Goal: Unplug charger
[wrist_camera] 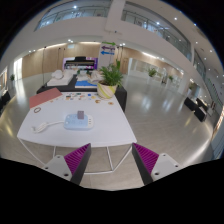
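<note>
The claw (110, 160) at the bottom of the frame is released, its two pink-padded fingers spread wide with nothing between them. It hangs well short of the white rectangular counter (105, 130) at the frame's middle. On that counter sits a white boxy power strip with a charger (78, 121), a white cable coil (40, 126) to its left. Nothing appears unplugged yet; approach, grip and pull all remain. The strip's long axis seems to run left-right, though which way the plug points is too small to tell.
</note>
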Action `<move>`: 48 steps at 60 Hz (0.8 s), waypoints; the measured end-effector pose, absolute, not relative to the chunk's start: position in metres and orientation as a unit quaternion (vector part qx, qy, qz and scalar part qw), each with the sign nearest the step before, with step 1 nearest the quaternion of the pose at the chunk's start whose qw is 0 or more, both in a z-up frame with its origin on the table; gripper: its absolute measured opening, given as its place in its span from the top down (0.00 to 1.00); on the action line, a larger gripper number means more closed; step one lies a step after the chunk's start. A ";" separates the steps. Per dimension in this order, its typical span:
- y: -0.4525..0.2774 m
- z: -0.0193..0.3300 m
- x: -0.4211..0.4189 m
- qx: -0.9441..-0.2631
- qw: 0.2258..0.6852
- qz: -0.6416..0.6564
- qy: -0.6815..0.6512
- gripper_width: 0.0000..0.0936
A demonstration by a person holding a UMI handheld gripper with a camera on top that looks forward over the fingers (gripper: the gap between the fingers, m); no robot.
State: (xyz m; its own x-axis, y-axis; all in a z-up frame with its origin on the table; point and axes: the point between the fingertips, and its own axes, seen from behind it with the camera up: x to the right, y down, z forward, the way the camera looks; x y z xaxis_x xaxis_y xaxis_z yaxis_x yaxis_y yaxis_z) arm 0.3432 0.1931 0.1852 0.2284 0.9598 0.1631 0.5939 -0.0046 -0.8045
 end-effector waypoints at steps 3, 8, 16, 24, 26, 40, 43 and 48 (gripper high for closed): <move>0.189 0.184 0.338 -0.668 0.403 0.234 -0.580 0.09; 0.169 0.184 0.339 -0.656 0.406 0.243 -0.588 0.08; 0.136 0.177 0.320 -0.634 0.401 0.268 -0.605 0.08; 0.103 0.162 0.288 -0.608 0.400 0.297 -0.618 0.09; 0.096 0.158 0.279 -0.603 0.400 0.303 -0.620 0.09; 0.080 0.119 0.182 -0.578 0.424 0.330 -0.614 0.09; 0.080 0.106 0.155 -0.579 0.422 0.339 -0.609 0.09; 0.085 0.084 0.115 -0.586 0.420 0.345 -0.601 0.09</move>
State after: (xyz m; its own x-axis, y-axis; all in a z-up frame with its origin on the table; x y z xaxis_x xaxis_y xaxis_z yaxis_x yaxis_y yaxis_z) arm 0.1147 0.0847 0.0845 0.0394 0.9942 0.0997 0.4150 0.0745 -0.9068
